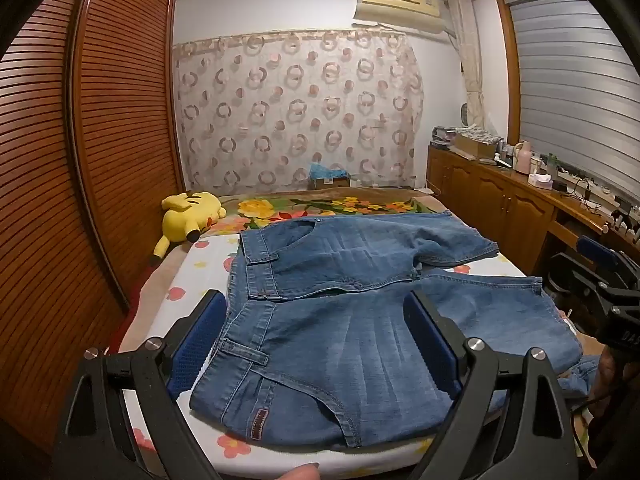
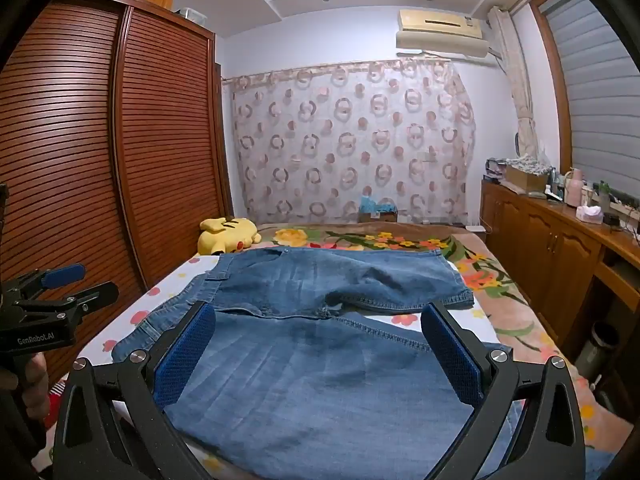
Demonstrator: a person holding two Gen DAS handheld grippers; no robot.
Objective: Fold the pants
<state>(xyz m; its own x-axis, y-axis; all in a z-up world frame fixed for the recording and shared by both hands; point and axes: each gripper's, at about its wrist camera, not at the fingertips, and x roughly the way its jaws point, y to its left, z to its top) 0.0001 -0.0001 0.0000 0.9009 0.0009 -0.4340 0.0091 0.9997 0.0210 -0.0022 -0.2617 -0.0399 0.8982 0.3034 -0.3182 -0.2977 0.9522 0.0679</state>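
Two grippers hang over the near edge of the bed (image 2: 532,320), both with jaws spread wide and nothing between the pads. The pants (image 1: 340,280), blue denim, lie flat on the flowered sheet with their long axis running across the bed: waistband toward the left edge by the wardrobe (image 1: 80,160), legs trailing off toward the right edge beside the cabinets. The two legs lie side by side, one nearer, one farther, splayed slightly apart. The left gripper (image 1: 320,344) straddles the near hip just inside the waistband; the right gripper (image 2: 316,356) straddles the near leg farther along. Each therefore sits nearest its own end of the near leg. Judging from this, the likely first fold is to lift that near long edge and carry it away onto the far leg.
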